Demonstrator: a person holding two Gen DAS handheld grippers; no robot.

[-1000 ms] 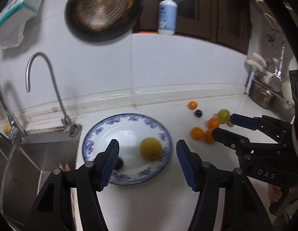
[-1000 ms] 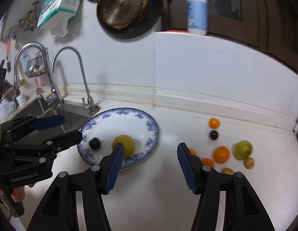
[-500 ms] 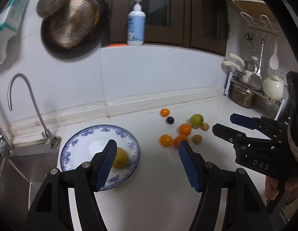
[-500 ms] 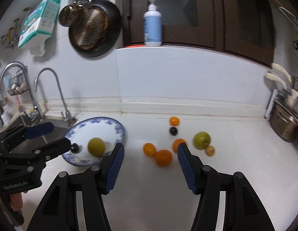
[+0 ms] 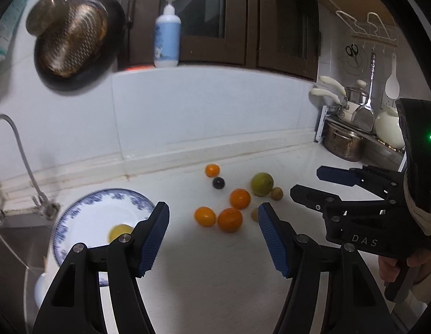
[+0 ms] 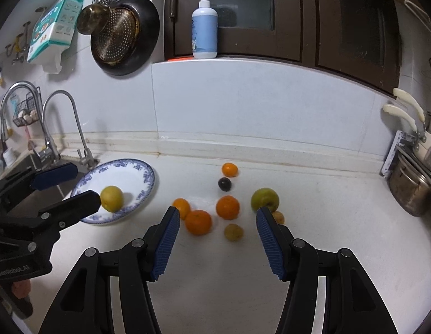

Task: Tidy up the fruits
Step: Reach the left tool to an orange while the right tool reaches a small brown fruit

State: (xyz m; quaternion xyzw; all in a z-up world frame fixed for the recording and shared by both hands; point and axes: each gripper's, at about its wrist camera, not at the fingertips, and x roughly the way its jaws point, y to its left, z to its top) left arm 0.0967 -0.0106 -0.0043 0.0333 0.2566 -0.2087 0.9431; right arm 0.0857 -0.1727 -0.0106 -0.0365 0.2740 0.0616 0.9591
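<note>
A blue-patterned plate (image 6: 144,174) holds a yellow fruit (image 6: 112,198) at the left of the white counter. To its right lie several oranges (image 6: 198,222), a dark plum (image 6: 224,184), a green apple (image 6: 264,199) and two small brown fruits (image 6: 234,232). My right gripper (image 6: 217,211) hovers open over the near side of this cluster, nothing between its pads. My left gripper (image 5: 213,207) is open and empty too, above the counter between the plate (image 5: 76,214) and the oranges (image 5: 230,219). Each gripper shows in the other's view: the left gripper (image 6: 84,185) by the plate, the right gripper (image 5: 306,181) beside the apple (image 5: 261,184).
A sink (image 5: 15,245) with a curved faucet (image 6: 81,139) lies left of the plate. A rack with steel pots (image 6: 410,192) stands at the counter's right end. A soap bottle (image 6: 205,33) sits on the ledge above, and a pan (image 6: 123,39) hangs on the wall.
Both grippers have drawn back from the plate and shifted right toward the loose fruit. The fruit cluster now sits ahead of both. Both pairs of jaws stayed empty.
</note>
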